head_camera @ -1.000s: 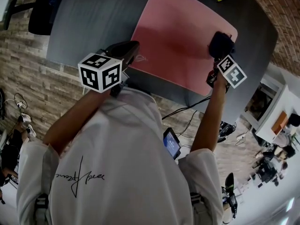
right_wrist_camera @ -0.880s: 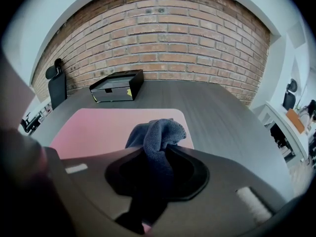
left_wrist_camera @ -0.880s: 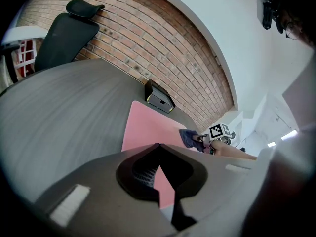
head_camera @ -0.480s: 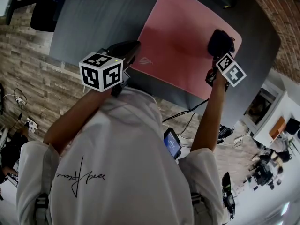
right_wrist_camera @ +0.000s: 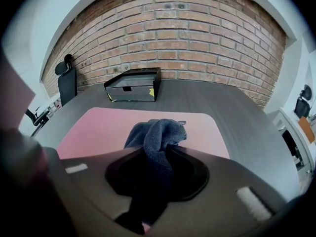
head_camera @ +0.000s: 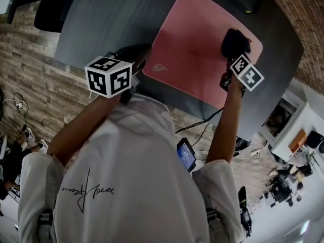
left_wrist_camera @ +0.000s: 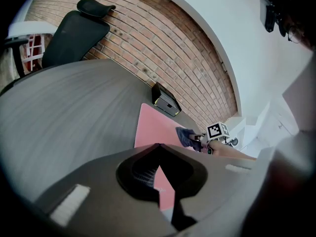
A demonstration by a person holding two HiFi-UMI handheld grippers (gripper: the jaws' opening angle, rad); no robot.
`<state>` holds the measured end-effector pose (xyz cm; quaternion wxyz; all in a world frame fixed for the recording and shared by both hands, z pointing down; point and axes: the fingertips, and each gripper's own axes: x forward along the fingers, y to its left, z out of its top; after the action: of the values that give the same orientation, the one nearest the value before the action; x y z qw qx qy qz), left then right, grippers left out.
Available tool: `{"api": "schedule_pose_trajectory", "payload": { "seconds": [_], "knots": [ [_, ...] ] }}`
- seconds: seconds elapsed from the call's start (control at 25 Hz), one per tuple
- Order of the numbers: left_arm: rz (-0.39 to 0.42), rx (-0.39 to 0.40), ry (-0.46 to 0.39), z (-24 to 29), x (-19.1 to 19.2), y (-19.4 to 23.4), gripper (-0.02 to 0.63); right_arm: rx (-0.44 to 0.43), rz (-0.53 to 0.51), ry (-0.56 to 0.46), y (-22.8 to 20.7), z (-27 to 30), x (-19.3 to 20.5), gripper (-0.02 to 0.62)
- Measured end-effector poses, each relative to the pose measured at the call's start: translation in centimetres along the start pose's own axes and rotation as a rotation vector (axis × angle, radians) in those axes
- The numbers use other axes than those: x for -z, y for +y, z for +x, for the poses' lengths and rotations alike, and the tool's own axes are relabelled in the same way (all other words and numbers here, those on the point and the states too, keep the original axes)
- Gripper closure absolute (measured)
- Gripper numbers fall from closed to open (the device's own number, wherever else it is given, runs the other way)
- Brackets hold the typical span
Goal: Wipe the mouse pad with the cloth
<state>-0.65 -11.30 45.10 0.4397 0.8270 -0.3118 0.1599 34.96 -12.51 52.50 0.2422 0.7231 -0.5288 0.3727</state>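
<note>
A pink mouse pad (head_camera: 197, 44) lies on the dark grey table (head_camera: 101, 19). My right gripper (head_camera: 230, 52) is shut on a dark blue cloth (head_camera: 234, 40), which rests on the pad near its right edge. In the right gripper view the cloth (right_wrist_camera: 159, 135) bulges out between the jaws above the pad (right_wrist_camera: 98, 130). My left gripper (head_camera: 140, 54) is shut with nothing in it, its tips at the pad's near left corner. In the left gripper view the pad (left_wrist_camera: 152, 127) shows past the closed tips (left_wrist_camera: 158, 146), with the cloth (left_wrist_camera: 183, 136) farther off.
A black box (right_wrist_camera: 133, 84) stands on the table beyond the pad's far edge. A black office chair (left_wrist_camera: 74, 31) sits at the table's far left, in front of a brick wall (right_wrist_camera: 197, 28). Cables (head_camera: 200, 118) hang below the table's near edge.
The right gripper has slid the cloth a little leftward, away from the pad's right edge. The left gripper has stayed at the pad's near left corner.
</note>
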Motion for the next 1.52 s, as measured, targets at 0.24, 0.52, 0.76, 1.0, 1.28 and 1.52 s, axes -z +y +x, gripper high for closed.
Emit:
{"api": "schedule_pose_trajectory", "payload": {
  "seconds": [0.24, 0.52, 0.76, 1.0, 1.28, 1.52],
  "knots": [
    [-0.013, 0.011, 0.007, -0.1, 0.4, 0.2, 0.597, -0.043, -0.025, 0.008, 2.9, 0.7, -0.3, 0.515],
    [-0.027, -0.013, -0.036, -0.8, -0.4, 1.0, 0.597, -0.094, -0.051, 0.016, 5.6, 1.3, -0.4, 0.515],
    [-0.038, -0.018, -0.051, -1.2, -0.6, 1.3, 0.597, -0.115, -0.055, 0.011, 7.1, 1.7, -0.8, 0.515],
    [-0.049, -0.030, -0.076, -1.9, -1.1, 1.8, 0.597, -0.145, -0.074, 0.018, 8.9, 2.1, -1.0, 0.515],
    [-0.064, -0.061, -0.114, -3.2, -1.9, 3.0, 0.597, -0.184, -0.102, 0.020, 12.2, 2.7, -1.2, 0.515],
    [-0.091, -0.070, -0.134, -3.9, -2.1, 3.8, 0.597, -0.216, -0.124, 0.021, 14.8, 3.2, -1.4, 0.515]
  ]
}}
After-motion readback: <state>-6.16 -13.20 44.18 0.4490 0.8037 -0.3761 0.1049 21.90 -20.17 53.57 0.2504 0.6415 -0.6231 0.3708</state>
